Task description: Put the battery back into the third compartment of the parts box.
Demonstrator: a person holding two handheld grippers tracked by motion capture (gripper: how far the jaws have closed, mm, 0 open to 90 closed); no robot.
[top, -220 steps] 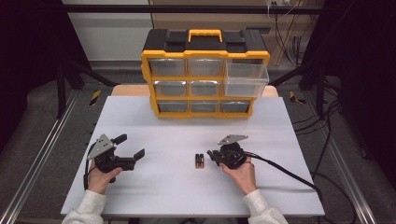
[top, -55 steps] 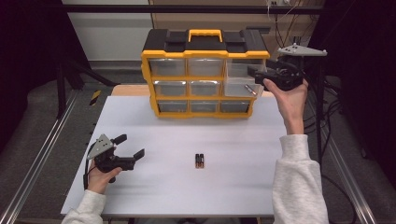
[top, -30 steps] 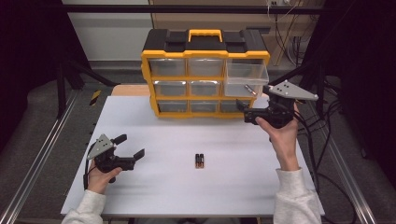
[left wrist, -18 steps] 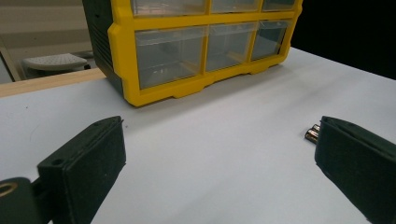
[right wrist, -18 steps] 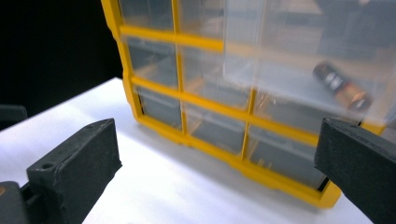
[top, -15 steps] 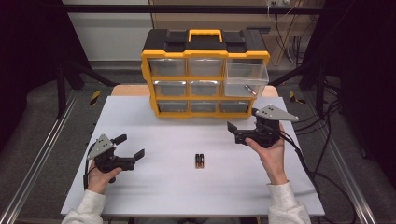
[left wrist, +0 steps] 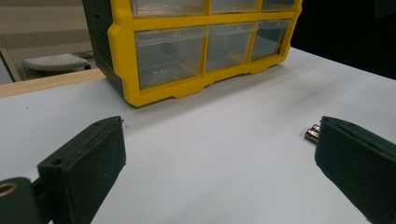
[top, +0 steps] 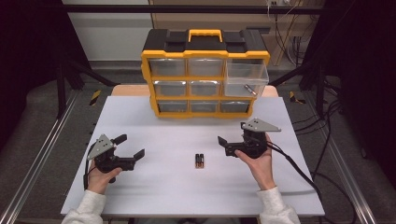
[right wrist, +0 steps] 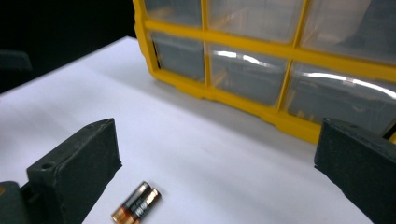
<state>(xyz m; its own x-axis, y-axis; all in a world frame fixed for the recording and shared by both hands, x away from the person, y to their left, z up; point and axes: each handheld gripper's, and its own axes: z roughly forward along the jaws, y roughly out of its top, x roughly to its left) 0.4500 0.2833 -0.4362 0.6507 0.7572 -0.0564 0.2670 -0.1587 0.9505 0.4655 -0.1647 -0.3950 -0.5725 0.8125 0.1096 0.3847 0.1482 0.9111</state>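
Your right gripper (top: 223, 142), jaws spread wide, aims at the two black-and-copper batteries (top: 199, 161) mid-table to grasp them, while your wide-open left gripper (top: 131, 147) rests near the table's left edge, out of the way.

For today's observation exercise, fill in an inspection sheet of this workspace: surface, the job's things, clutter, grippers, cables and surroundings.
Surface: white table, flat and bare around the work.
Job's things: two batteries lying side by side, touching; yellow drawer cabinet at the far edge; its top right drawer pulled out, one battery inside.
Clutter: nothing seen.
Grippers: left gripper open, resting on the table; right gripper open, pointed towards the two batteries, holding nothing.
Cables: black cable trailing from the right gripper across the table.
Surroundings: metal frame rails, dark floor.
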